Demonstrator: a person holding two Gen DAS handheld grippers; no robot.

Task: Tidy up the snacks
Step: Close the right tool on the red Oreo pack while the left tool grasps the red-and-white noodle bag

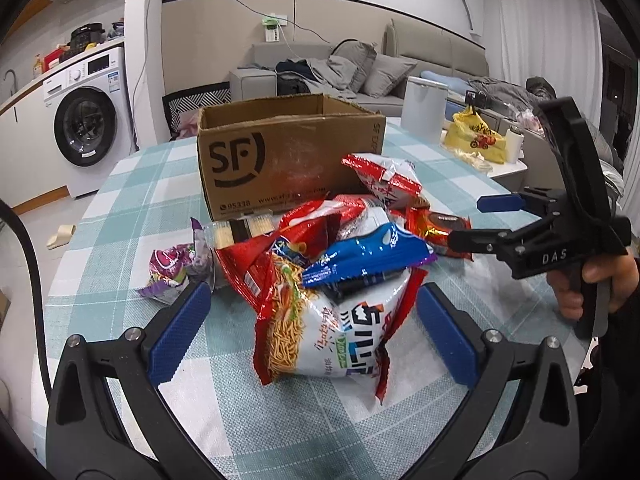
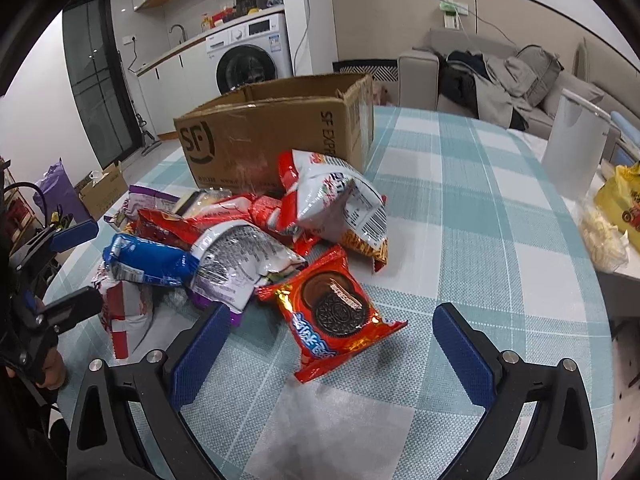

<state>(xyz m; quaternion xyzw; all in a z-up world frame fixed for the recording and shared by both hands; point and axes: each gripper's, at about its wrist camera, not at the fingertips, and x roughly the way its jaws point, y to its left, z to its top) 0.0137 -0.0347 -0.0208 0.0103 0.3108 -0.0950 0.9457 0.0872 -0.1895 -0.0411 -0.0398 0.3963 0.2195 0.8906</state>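
A heap of snack bags lies on the checked tablecloth in front of an open cardboard box (image 1: 280, 156) (image 2: 272, 136). Nearest my left gripper (image 1: 312, 332) is a red-and-white noodle snack bag (image 1: 332, 328); the gripper stands open, its blue pads on either side of the bag's near end and apart from it. A blue packet (image 1: 368, 256) (image 2: 148, 258) lies on top of the heap. My right gripper (image 2: 332, 344) is open around the near end of a red cookie packet (image 2: 336, 312) (image 1: 436, 232). In the left wrist view the right gripper (image 1: 464, 220) hangs open, held by a hand (image 1: 600, 280).
A purple packet (image 1: 172, 272) lies at the heap's left. A white canister (image 1: 424, 108) (image 2: 576, 148) and a yellow bag (image 1: 476, 136) (image 2: 620, 208) sit at the table's far right. Bare tablecloth (image 2: 460, 220) spreads to the right of the heap. A sofa and washing machine stand beyond.
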